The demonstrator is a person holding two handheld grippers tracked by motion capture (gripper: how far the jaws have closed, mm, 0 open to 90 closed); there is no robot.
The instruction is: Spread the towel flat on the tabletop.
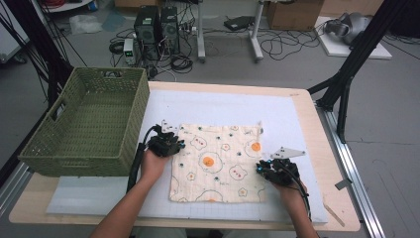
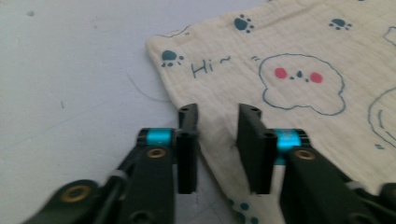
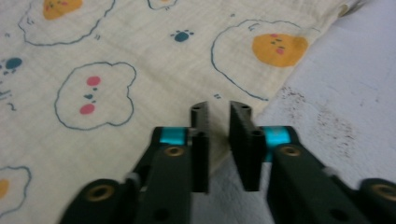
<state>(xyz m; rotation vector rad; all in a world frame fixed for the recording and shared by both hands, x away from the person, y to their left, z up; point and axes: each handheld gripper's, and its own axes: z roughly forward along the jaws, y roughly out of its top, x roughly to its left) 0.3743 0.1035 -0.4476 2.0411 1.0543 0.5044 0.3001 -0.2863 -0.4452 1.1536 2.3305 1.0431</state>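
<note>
A cream printed muslin cloth [image 1: 217, 163] lies flat on the white-matted wooden table [image 1: 317, 124]; a green woven basket [image 1: 86, 124] stands at nine o'clock. The left tongs [image 2: 217, 135] and right tongs [image 3: 218, 135] gape slightly over the cloth's edges, gripping nothing.

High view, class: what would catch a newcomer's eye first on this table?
A cream cloth printed with fried eggs and paw prints lies flat at the table's middle. The left gripper and right gripper sit at its opposite side edges, jaws parted astride the hem in the gripper views. A green woven basket stands at the left.
</note>
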